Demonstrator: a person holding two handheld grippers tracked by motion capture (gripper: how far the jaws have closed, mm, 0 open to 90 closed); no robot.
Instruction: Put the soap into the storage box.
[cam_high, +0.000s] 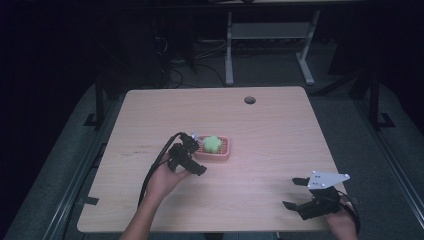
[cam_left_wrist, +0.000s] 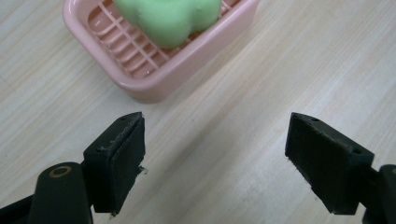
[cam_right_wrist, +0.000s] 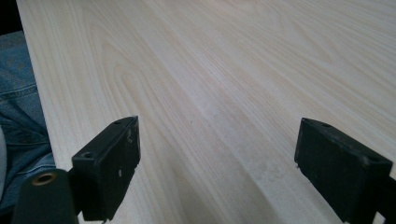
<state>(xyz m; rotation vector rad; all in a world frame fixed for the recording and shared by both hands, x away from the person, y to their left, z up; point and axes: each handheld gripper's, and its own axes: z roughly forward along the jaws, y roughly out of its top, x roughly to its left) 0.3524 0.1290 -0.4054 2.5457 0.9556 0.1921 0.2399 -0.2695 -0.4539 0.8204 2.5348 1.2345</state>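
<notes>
A pink slatted soap dish (cam_high: 223, 152) (cam_left_wrist: 140, 79) sits near the middle of the wooden table, and a green flower-shaped soap (cam_high: 212, 144) (cam_left_wrist: 170, 18) lies in it. My left gripper (cam_high: 196, 154) (cam_left_wrist: 215, 158) hovers just left of the dish, open, with bare table between its jaws. Near the front right corner my right gripper (cam_high: 295, 192) (cam_right_wrist: 217, 163) stands open over bare wood, far from the dish.
The table (cam_high: 280, 135) has a round cable hole (cam_high: 249, 100) at the back. Its front edge runs close to the right hand. Blue denim (cam_right_wrist: 21, 121) shows past the table edge in the right gripper view. Desk legs and cables stand on the floor behind.
</notes>
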